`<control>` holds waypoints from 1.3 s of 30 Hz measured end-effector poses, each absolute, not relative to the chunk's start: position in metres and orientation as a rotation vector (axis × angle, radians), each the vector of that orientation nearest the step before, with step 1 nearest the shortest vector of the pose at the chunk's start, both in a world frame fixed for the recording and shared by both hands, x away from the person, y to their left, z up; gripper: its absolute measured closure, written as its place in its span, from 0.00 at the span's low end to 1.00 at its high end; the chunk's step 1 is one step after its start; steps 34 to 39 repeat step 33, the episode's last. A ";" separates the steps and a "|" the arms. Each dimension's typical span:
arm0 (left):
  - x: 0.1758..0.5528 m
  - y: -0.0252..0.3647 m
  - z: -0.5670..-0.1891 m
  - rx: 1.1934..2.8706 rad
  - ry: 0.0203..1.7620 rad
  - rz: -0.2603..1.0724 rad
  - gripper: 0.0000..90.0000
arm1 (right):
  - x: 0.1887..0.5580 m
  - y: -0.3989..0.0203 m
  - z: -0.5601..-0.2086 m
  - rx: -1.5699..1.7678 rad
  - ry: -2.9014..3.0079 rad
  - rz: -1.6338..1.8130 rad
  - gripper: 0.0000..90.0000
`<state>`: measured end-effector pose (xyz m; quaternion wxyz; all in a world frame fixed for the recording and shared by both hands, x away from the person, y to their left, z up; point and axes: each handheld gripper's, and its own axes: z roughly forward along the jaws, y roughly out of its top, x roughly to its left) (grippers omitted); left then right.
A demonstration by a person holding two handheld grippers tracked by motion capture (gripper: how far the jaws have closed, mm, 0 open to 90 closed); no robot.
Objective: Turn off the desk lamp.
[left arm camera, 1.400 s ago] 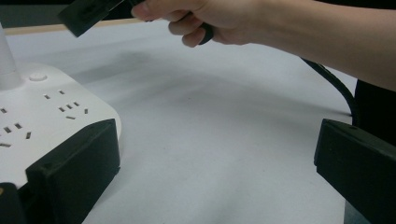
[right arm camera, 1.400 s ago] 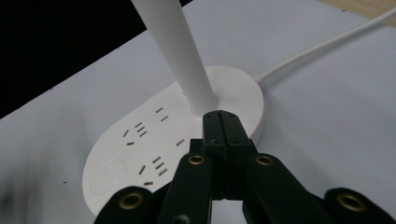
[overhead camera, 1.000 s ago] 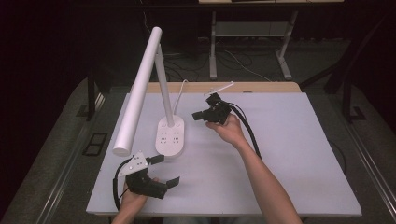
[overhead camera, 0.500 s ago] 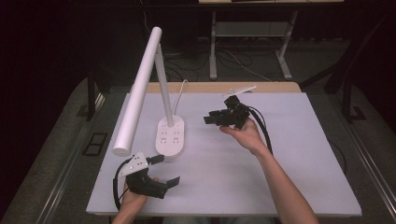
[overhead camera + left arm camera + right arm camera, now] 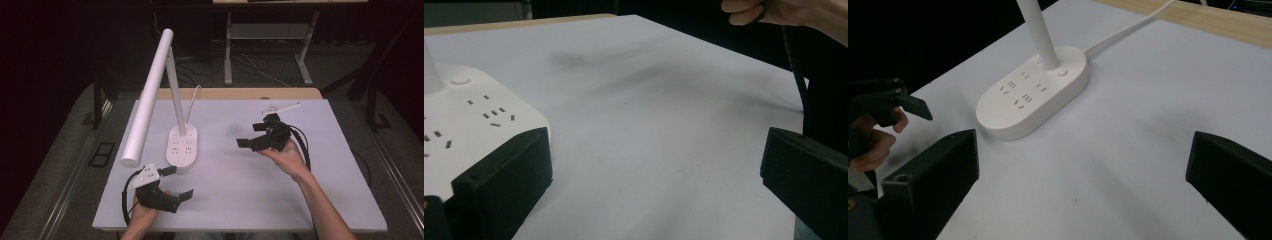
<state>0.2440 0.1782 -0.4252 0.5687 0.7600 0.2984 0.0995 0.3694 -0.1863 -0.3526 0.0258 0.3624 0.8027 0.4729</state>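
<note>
A white desk lamp stands on the white table top (image 5: 240,190). Its oval base (image 5: 182,146) carries several sockets, and its long tube head (image 5: 147,97) slants toward the near left. My left gripper (image 5: 177,182) rests open at the near left, its jaws just in front of the base (image 5: 469,120), with nothing between them. My right gripper (image 5: 251,135) hovers right of the lamp and points at the base (image 5: 1033,95). Its jaws have just been opening and stand wide apart with nothing between them.
The lamp's white cable (image 5: 192,95) runs back over a wooden strip (image 5: 240,93) at the table's far edge. A black cable (image 5: 302,145) loops behind my right hand. Dark floor and desk legs lie beyond the table.
My right hand has moved to the right, away from the lamp's stem, and its jaws have spread. The left gripper has kept still.
</note>
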 end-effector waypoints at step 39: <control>0.243 0.178 -0.426 1.799 0.706 0.234 0.00 | 0.259 -0.280 -0.402 1.284 2.289 1.487 0.01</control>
